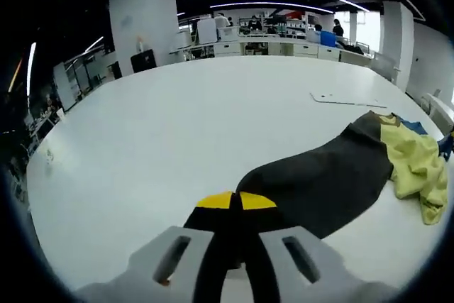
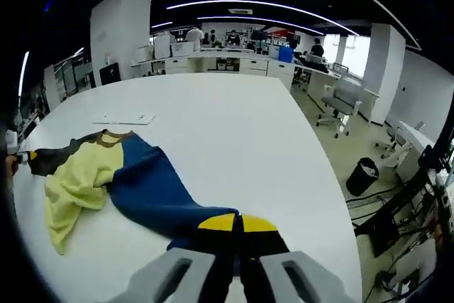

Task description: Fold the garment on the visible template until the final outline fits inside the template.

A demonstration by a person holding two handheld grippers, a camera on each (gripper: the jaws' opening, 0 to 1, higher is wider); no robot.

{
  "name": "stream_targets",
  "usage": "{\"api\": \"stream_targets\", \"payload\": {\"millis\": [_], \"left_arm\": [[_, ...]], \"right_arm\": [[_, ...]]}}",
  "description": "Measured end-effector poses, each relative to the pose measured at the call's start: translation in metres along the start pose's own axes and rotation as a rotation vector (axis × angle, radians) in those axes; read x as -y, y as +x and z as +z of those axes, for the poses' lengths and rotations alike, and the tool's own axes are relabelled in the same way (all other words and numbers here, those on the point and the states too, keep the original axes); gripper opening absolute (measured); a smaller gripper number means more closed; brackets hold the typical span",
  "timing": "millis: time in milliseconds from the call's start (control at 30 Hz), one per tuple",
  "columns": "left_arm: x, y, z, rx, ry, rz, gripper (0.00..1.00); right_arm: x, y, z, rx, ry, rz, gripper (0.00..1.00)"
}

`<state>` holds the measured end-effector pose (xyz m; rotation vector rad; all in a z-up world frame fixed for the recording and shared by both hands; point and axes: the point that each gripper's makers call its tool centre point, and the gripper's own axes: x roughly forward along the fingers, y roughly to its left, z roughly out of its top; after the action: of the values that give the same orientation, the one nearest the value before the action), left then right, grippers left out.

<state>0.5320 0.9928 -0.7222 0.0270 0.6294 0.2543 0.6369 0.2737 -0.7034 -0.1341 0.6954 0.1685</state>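
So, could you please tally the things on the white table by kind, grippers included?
Garments: 1, the black, yellow and blue garment
Flat white sheets: 1, the sheet beyond it
Grippers: 2, the left gripper and the right gripper, each shut on the garment
Total: 4

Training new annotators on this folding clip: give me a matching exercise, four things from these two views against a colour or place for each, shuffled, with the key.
Things:
1. Garment section clamped by the left gripper
2. Garment section clamped by the right gripper
3. Bunched middle of the garment
4. Flat white sheet

Descriptions:
A. Pale yellow
B. Lying on the table beyond the garment
C. Dark grey sleeve
D. Blue sleeve

Pairs: 1-C, 2-D, 3-A, 4-B
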Motion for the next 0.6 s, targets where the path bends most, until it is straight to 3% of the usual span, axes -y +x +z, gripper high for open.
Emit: {"api": "stream_targets", "payload": {"millis": [267, 600], "left_arm": [[-0.005, 0.007, 0.004, -0.023, 0.046, 0.013, 0.00], [-0.020, 0.007, 0.008, -0.021, 0.031, 0.050, 0.00]], "right_arm": [[0.017, 0.006, 0.002, -0.029, -0.020, -0.029, 0.00], [0.036, 0.005, -0.009, -0.074, -0.036, -0.057, 0.00]]}}
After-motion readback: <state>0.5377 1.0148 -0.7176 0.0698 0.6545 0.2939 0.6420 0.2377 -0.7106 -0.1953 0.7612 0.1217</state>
